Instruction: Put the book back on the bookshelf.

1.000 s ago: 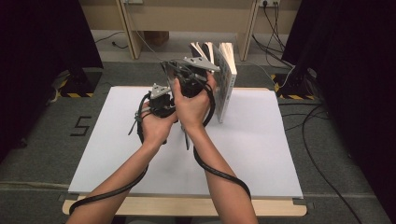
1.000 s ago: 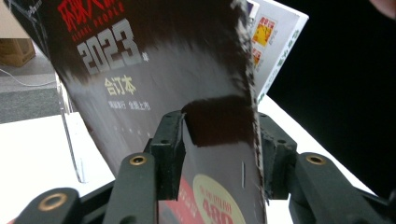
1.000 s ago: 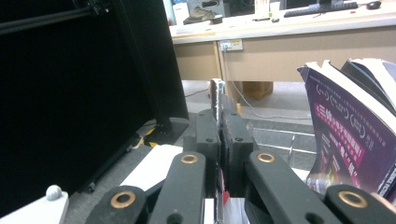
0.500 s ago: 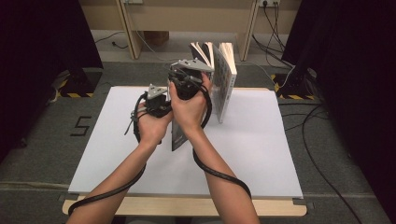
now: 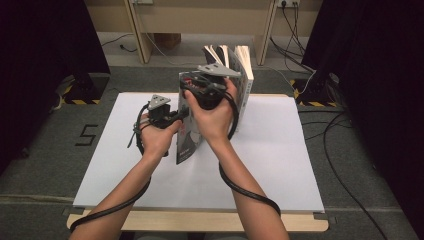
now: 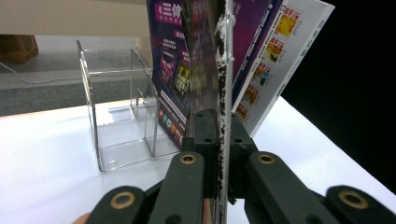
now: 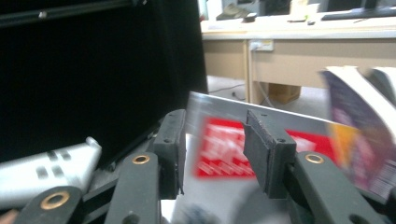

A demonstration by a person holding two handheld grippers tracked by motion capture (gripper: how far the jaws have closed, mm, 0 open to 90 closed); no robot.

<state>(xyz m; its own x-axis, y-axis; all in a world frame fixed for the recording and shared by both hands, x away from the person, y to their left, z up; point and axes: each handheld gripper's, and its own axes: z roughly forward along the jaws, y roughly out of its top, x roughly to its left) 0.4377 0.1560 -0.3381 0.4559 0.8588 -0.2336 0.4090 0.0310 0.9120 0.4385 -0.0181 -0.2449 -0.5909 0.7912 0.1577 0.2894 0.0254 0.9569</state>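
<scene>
The left tool (image 6: 218,140) has just clamped the upright magazine's (image 5: 189,127) edge. The right tool (image 7: 212,144) has just released, its jaws astride the top edge, not pressing

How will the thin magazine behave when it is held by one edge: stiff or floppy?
Probably floppy: the magazine is thin, seen edge-on in the left gripper. Its glossy cover may be slippery. It would likely tip once released, as its bottom edge is narrow.

Both forearms rise from the bottom edge toward frame centre. The left gripper (image 5: 172,116), left of centre, has just closed, jaws pinched together. The right gripper (image 5: 202,87), just above centre, has been opening, jaws apart.
</scene>
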